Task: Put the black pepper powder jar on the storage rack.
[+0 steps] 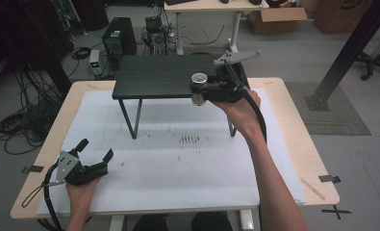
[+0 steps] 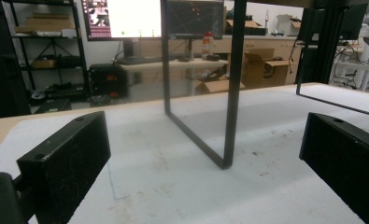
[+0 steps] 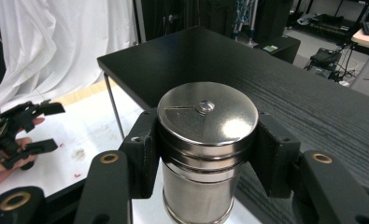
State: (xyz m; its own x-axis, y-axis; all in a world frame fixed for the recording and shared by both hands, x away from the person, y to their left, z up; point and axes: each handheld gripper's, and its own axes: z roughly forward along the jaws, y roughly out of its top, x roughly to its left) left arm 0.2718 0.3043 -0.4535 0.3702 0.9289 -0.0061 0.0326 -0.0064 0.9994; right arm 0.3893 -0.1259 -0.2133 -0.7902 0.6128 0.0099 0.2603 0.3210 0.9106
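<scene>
Steel canister (image 1: 198, 88) upright in raised right tool (image 1: 208, 90), forearm outstretched.

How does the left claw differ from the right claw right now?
The left claw stands open with nothing between its jaws, while the right claw is shut on a shiny metal shaker. The left claw rests low on the white table mat; the right claw is raised at the front edge of the small black shelf. Both are black two-jaw tools, each held in a hand, each trailing a cable.
</scene>
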